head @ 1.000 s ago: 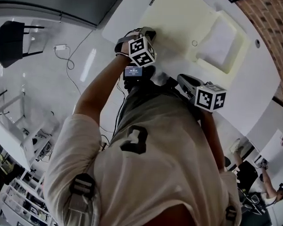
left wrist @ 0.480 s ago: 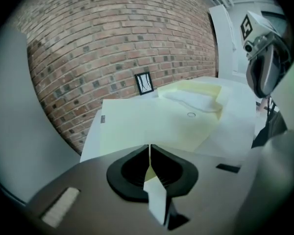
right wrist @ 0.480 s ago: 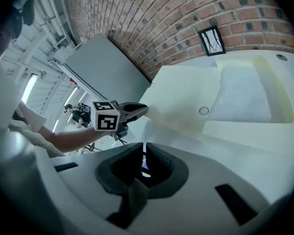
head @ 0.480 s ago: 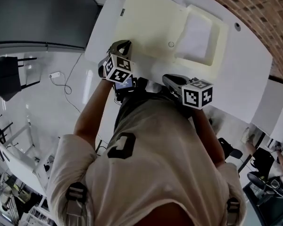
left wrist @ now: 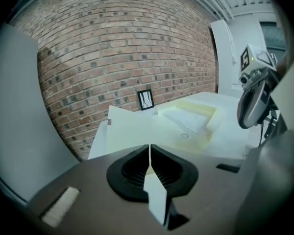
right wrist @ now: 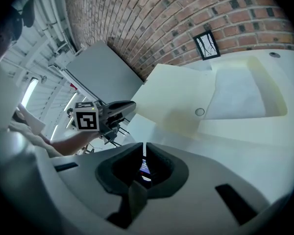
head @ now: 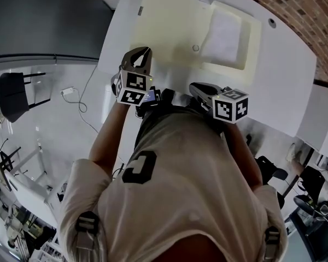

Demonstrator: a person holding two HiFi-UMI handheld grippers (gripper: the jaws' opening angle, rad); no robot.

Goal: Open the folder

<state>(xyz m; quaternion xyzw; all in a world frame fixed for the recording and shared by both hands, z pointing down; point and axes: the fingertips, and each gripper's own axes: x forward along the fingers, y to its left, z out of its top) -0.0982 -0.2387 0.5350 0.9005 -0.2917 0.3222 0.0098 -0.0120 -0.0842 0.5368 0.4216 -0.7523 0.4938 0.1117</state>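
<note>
The pale yellow folder point(head: 164, 26) lies spread open on the white table point(head: 284, 75). Its left flap is flat, and a white sheet point(head: 227, 34) sits in its right pocket. A round snap point(head: 195, 48) shows near the middle fold. My left gripper point(head: 144, 52) hangs shut and empty over the table's near left edge, clear of the folder point(left wrist: 152, 126). My right gripper point(head: 195, 87) is shut with nothing in it, near the table's front edge and short of the folder point(right wrist: 186, 92). Each gripper view shows the other gripper: the right gripper point(left wrist: 252, 104) and the left gripper point(right wrist: 122, 106).
A small black picture frame point(left wrist: 145, 100) leans on the brick wall behind the table. A grommet hole point(head: 271, 22) is at the table's far right. On the floor to the left are a black chair point(head: 13, 94) and a cable with an adapter point(head: 69, 90).
My left gripper has lifted from the folder's near left edge and rolled, still shut. The right gripper has hardly moved. The head view has shifted over the table.
</note>
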